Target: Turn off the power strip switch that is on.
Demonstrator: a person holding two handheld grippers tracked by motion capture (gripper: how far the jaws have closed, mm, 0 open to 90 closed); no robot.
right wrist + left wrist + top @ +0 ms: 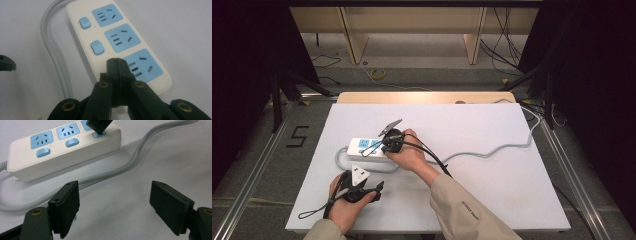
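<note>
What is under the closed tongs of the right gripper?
The right tongs, shut with nothing between them, press down on the white power strip beside its third blue socket. Two blue switches show further along; a third under the tips is mostly covered.

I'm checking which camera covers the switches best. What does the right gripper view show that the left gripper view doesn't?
Right gripper view: the right claw shut, its tips on the power strip where the third switch would be, and all three sockets in full. Left gripper view: the left claw open above the table, and the right claw's tip pressing the third switch. Both share the strip, two free blue switches and the grey cable.
</note>
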